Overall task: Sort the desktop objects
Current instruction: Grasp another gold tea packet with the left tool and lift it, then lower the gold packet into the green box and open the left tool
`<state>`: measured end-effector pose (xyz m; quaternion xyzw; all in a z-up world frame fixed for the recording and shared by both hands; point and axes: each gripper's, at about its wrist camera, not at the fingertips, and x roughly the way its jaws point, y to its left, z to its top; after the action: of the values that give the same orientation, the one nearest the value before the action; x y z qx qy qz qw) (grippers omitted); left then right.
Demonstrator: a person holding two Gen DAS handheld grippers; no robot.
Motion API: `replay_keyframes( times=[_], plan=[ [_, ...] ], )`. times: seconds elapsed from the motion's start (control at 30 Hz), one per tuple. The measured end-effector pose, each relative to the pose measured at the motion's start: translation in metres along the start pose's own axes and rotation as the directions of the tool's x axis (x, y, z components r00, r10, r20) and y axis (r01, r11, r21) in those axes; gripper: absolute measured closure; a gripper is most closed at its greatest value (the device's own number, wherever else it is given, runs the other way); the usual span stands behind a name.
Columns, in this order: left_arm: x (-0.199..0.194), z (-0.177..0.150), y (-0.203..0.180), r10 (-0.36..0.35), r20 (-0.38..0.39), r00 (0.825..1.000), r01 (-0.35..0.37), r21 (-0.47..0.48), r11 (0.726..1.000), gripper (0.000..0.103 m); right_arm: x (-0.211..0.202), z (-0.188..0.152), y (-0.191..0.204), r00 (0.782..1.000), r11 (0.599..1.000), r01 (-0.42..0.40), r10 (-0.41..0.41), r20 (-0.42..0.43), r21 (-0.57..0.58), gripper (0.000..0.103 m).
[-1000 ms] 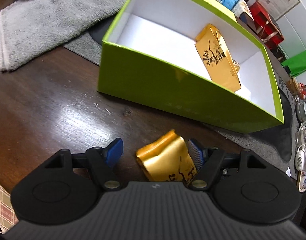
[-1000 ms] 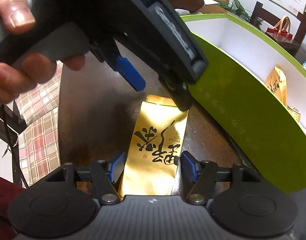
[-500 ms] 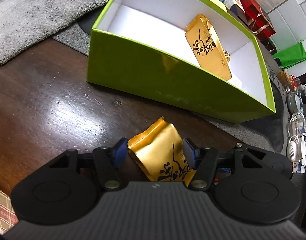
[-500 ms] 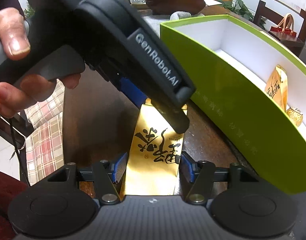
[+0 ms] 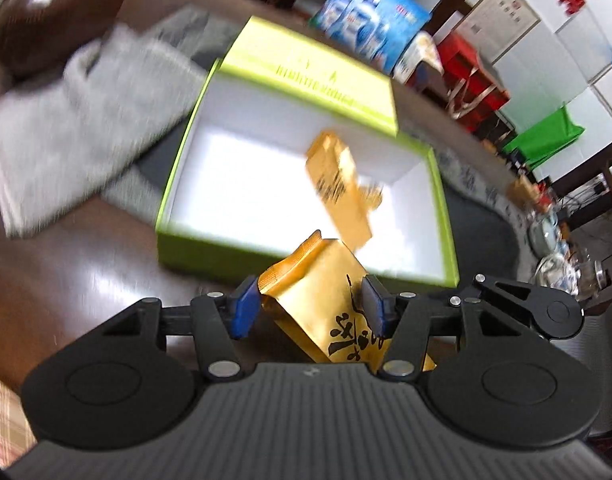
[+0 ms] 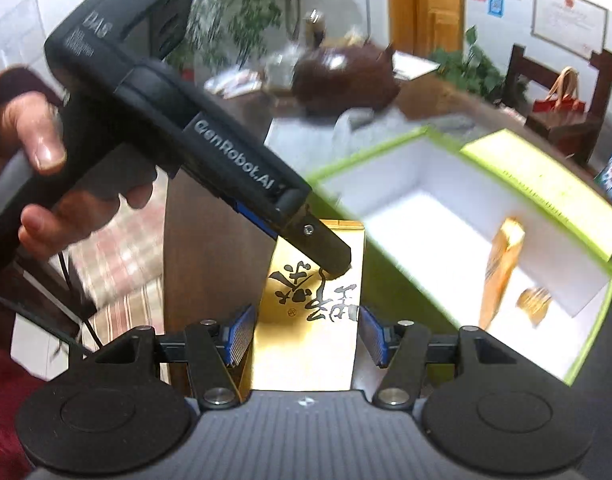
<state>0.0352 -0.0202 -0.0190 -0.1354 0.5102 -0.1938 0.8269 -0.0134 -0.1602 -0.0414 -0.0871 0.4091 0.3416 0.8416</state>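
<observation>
A gold tea packet (image 5: 325, 292) with black calligraphy is clamped between the blue pads of my left gripper (image 5: 306, 312) and held above the table, in front of the open lime-green box (image 5: 194, 236). The same packet (image 6: 309, 320) is also held between the pads of my right gripper (image 6: 302, 332), whose view shows the left gripper's body (image 6: 210, 160) over the packet's far end. Inside the white-lined box (image 6: 593, 328) another gold packet (image 5: 337, 184) (image 6: 501, 264) leans upright next to a small gold item (image 6: 533, 300).
The box lid (image 5: 325, 80) lies behind the box. A grey towel (image 5: 86, 120) lies left of it on the dark wooden table (image 5: 86, 272), with a brown teapot (image 5: 54, 16) beyond. Tea ware (image 5: 557, 264) stands at the far right.
Both grippers have closed on the gold packet and lifted it off the table. The views have risen and now look down into the green box.
</observation>
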Motion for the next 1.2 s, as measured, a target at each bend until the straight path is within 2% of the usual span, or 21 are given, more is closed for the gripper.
replay_keyframes(
  times=[0.2,0.33,0.5,0.7,0.87,1.07,1.2],
  plan=[
    [0.02,0.049,-0.004,0.015,0.026,1.0,-0.015,-0.027,1.0,0.048,-0.003,0.036,-0.039,0.998,0.995,0.021,-0.027,0.06,0.093,0.047],
    [0.042,0.075,0.003,0.032,0.005,0.999,-0.031,-0.049,0.998,0.048,0.014,0.051,-0.068,0.998,0.987,0.024,-0.033,0.053,0.162,0.048],
    [0.075,0.096,0.018,0.053,-0.038,0.998,-0.055,-0.066,0.996,0.048,0.041,0.058,-0.102,1.0,0.961,-0.007,0.0,0.026,0.275,0.048],
    [0.114,0.109,0.033,0.092,-0.1,0.991,-0.099,-0.066,0.993,0.048,0.078,0.049,-0.136,0.998,0.898,-0.062,0.07,-0.003,0.435,0.048],
    [0.123,0.117,0.025,0.134,-0.079,0.988,-0.133,0.014,0.991,0.047,0.106,0.042,-0.156,0.992,0.84,-0.095,0.124,-0.019,0.534,0.048],
    [0.127,0.119,0.018,0.157,-0.073,0.985,-0.152,0.07,0.986,0.047,0.124,0.036,-0.16,0.987,0.823,-0.093,0.15,-0.056,0.56,0.048],
    [0.128,0.12,0.018,0.149,-0.073,0.986,-0.143,0.074,0.987,0.047,0.128,0.038,-0.158,0.987,0.829,-0.085,0.147,-0.068,0.553,0.048]
  ],
)
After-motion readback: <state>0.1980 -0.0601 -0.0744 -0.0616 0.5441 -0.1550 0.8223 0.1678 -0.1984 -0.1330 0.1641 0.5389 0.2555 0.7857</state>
